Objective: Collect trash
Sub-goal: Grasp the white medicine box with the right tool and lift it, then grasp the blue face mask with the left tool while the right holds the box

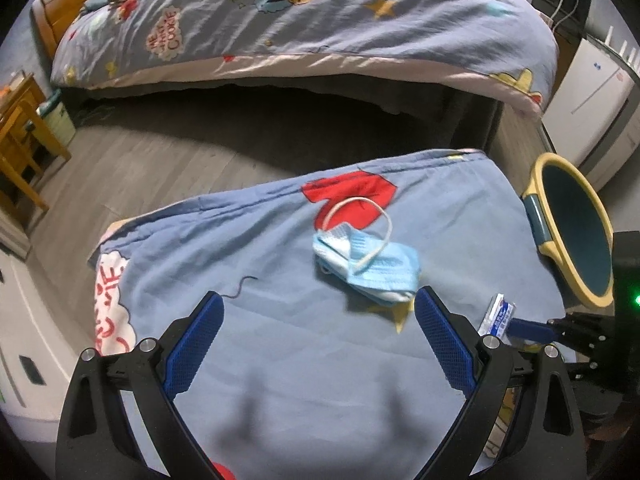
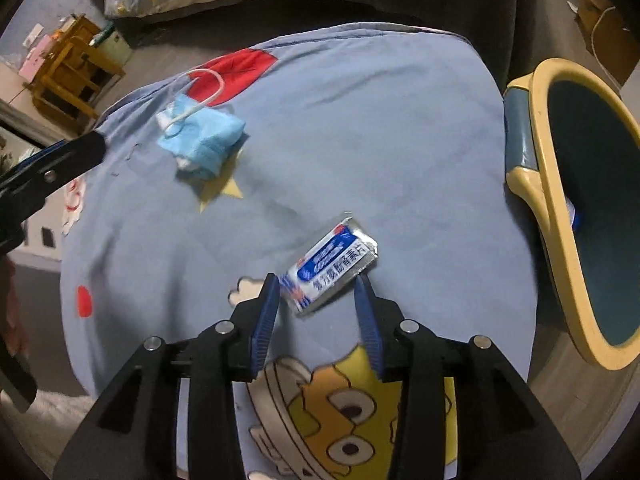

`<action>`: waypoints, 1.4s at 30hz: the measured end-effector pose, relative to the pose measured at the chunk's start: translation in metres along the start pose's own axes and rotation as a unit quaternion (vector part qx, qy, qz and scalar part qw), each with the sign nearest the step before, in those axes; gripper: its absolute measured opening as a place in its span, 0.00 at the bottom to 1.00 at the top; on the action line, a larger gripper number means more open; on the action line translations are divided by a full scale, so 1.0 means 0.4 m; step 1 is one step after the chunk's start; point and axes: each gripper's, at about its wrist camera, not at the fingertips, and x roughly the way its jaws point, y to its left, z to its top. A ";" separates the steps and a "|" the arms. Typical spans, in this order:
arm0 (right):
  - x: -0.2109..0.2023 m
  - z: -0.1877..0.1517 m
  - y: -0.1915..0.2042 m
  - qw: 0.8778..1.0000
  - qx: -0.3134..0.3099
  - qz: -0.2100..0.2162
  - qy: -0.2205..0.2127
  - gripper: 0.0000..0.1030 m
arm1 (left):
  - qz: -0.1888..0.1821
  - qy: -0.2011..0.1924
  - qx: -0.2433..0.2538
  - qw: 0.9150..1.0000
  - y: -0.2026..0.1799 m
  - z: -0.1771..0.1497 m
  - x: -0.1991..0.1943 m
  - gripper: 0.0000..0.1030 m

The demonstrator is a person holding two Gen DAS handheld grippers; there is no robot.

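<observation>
On top of the blue cartoon-print cloth [image 2: 360, 128] lie two bits of rubbish. One is a crumpled pale-blue face mask [image 1: 366, 266], folded over on itself with a white ear loop arching up over a red patch in the print. The other is a small silver-and-blue foil wrapper [image 2: 332, 268] with white lettering, creased and lying flat near the cloth's right side.

Beside the cloth on the right stands a bin [image 2: 560, 184] with a yellow rim and dark teal inside, tipped toward the cameras.

The left gripper [image 1: 318, 304] hangs over the cloth with its jaws spread wide and nothing between them; the mask sits just ahead of its right finger. The right gripper [image 2: 318, 286] has its jaws partly apart, straddling the near end of the wrapper, with a little gap visible on each side, so the pads do not press on it.

Only the right wrist view lets you read the wrapper's face and see something blue and white down inside the bin. The left wrist view instead takes in the bed [image 1: 304, 24] beyond, under a matching cover, and catches the wrapper merely edge-on.
</observation>
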 end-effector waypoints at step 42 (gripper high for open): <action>-0.106 0.070 -0.089 0.997 0.010 -0.027 -0.065 0.20 | -0.037 0.000 0.015 0.999 -0.119 0.039 0.136 0.18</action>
